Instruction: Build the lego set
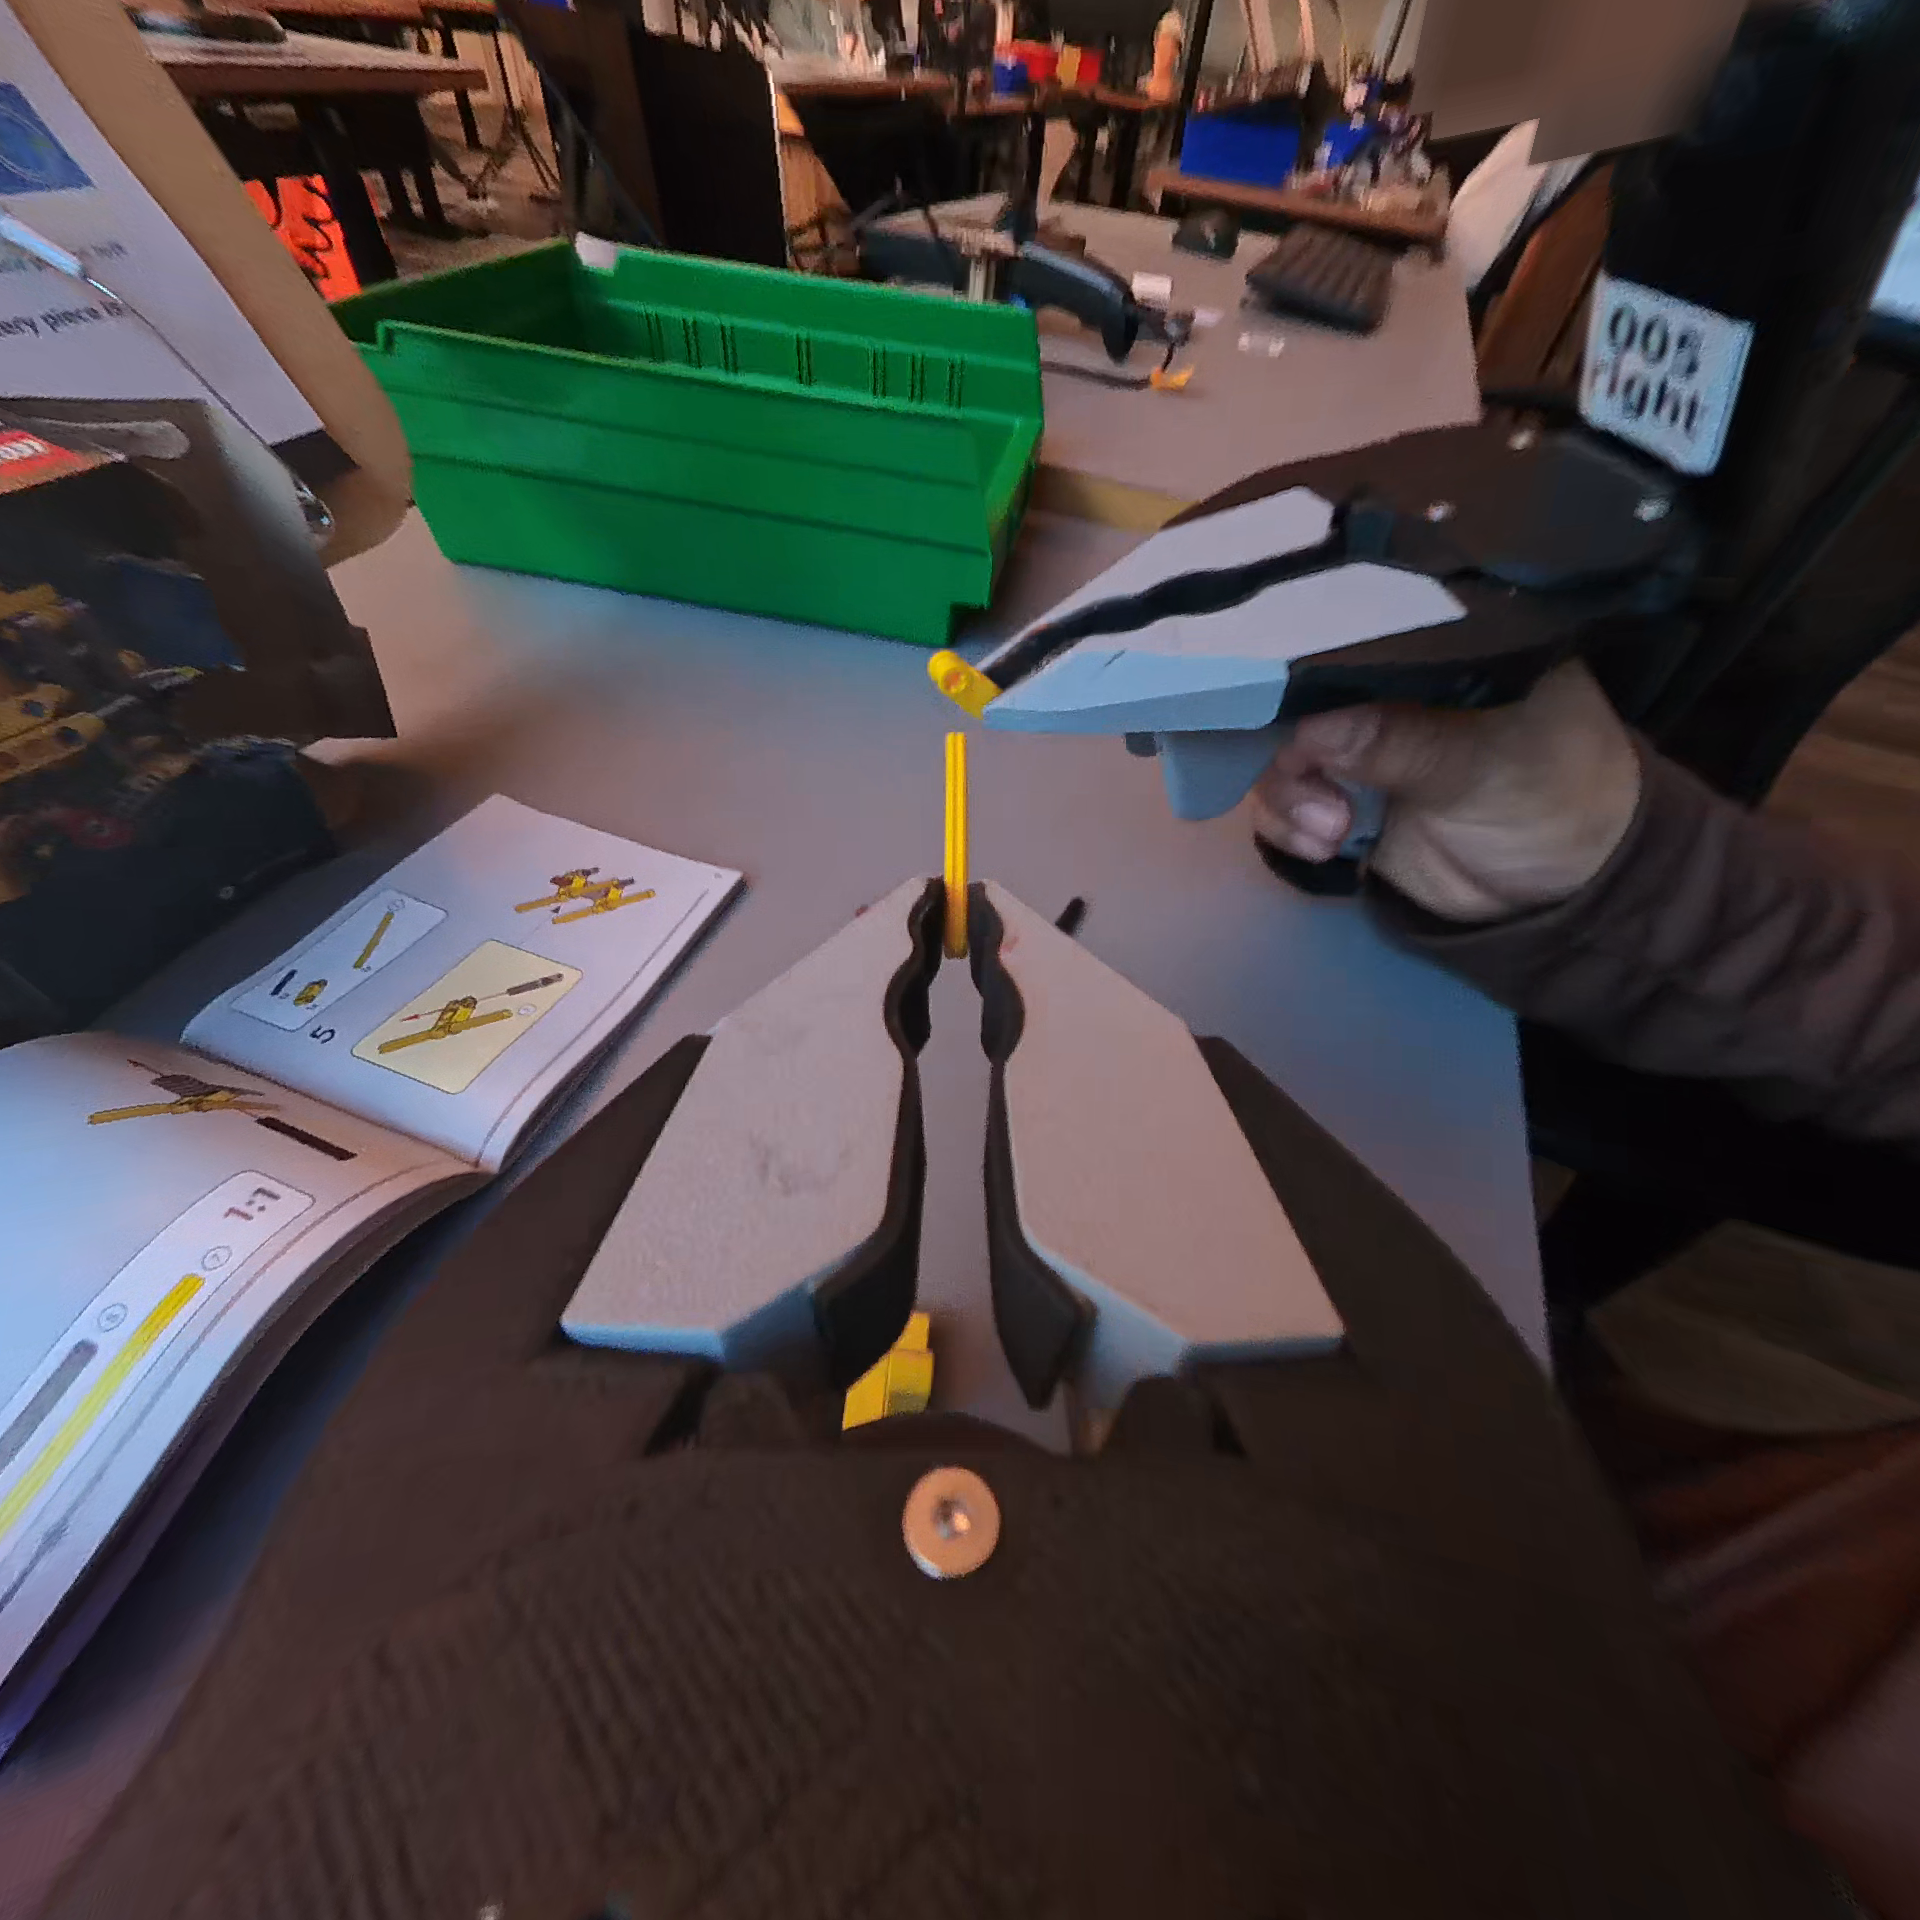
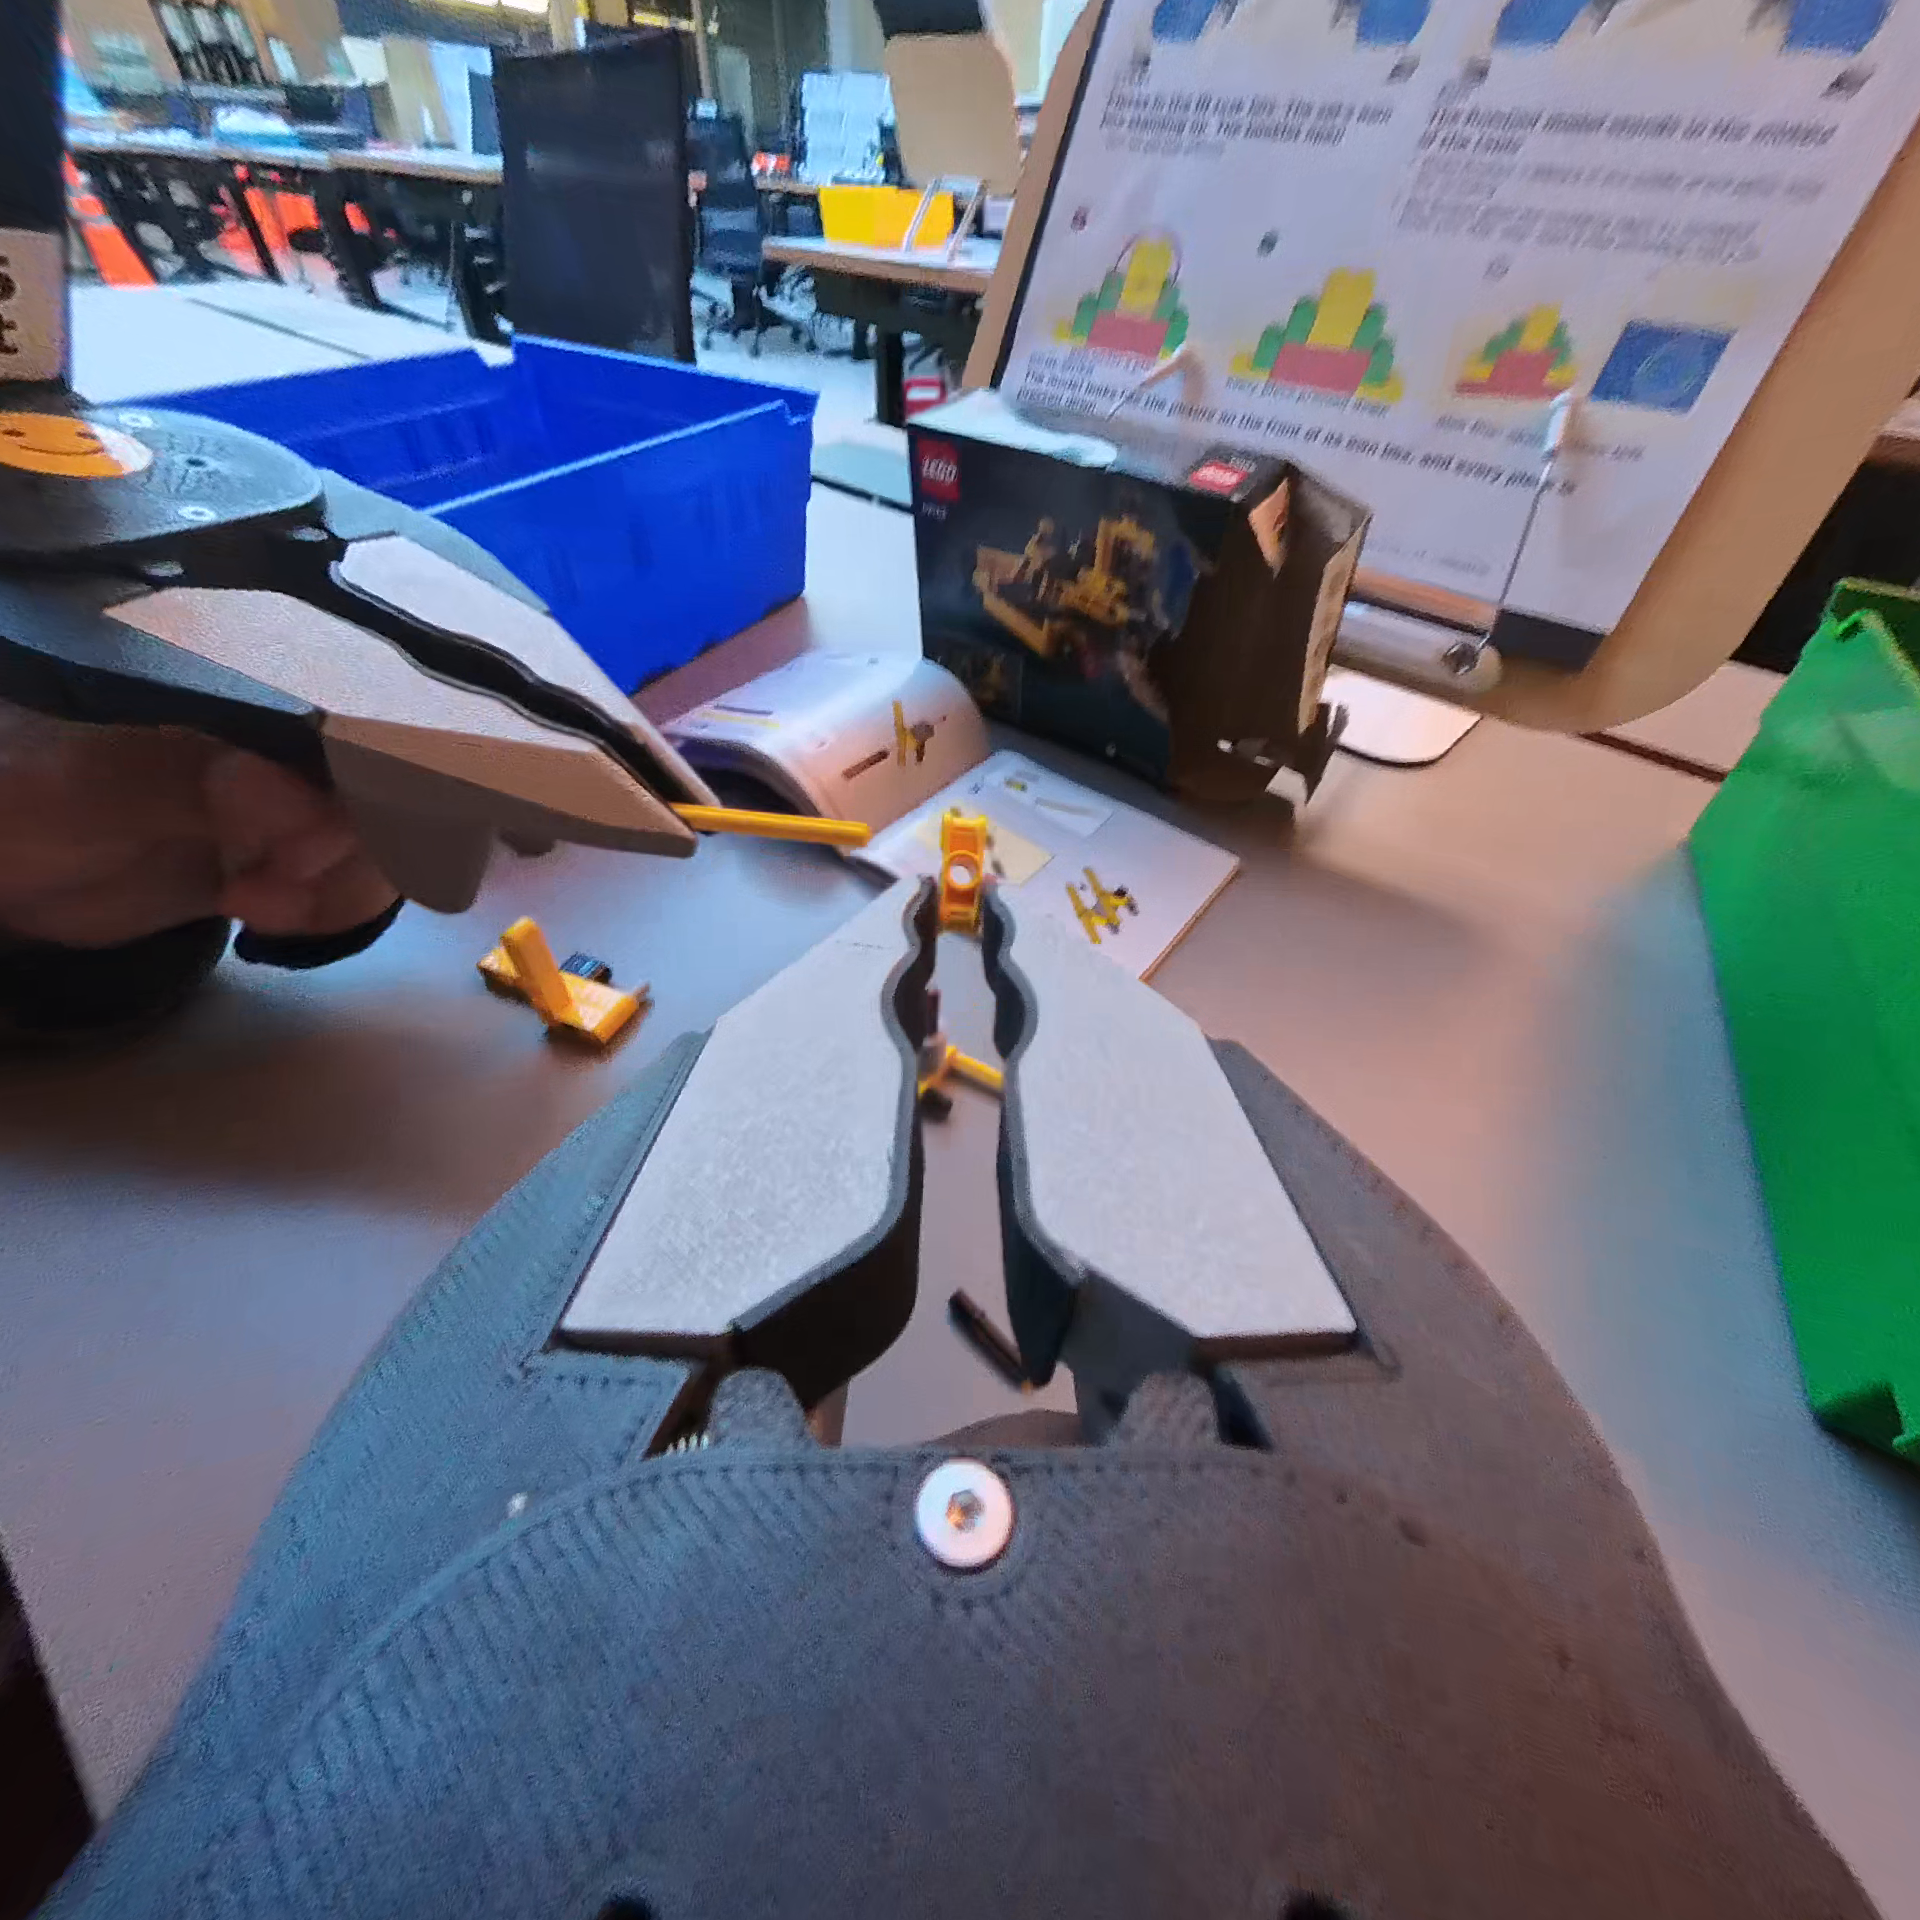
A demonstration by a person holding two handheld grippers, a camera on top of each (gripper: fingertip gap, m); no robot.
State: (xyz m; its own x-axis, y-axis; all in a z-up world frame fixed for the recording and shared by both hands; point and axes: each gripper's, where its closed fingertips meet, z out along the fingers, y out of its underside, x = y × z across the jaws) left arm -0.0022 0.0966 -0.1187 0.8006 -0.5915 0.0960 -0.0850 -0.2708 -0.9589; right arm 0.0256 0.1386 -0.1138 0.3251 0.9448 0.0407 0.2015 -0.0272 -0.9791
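1. The left gripper (image 1: 956, 914) is closed tight on a thin yellow rod (image 1: 955, 821). The rod sticks straight out past the tips. Its back end is hidden between the black pads.
2. The right gripper (image 2: 961, 904) is squeezed shut on a small yellow connector piece (image 2: 962, 868) with a round hole in it. In the left wrist view only a little bit of this piece (image 1: 956, 677) peeks out from the tips.
3. The rod and the connector piece are near each other above the counter (image 1: 727, 717), but they are not touching.
4. A hand (image 1: 1455, 800) holds the right gripper's handle. The arm behind it is cut off by the edge of the picture.
5. An open instruction booklet (image 1: 416, 997) lies on the counter. The left gripper covers part of it.
6. More yellow lego pieces (image 2: 561, 987) lie loose on the counter. Another small piece (image 2: 961, 1075) shows between the right gripper's fingers, but it is blurry and hard to make out.
7. The lego box (image 2: 1122, 592) stands behind the booklet. In the left wrist view it is dark and cut off at the edge.
8. A green bin (image 1: 707, 436) and a blue bin (image 2: 582, 488) sit on the counter. I cannot see what is inside them.
9. A big poster board (image 2: 1455, 260) leans behind the box. The room far back is blurry.
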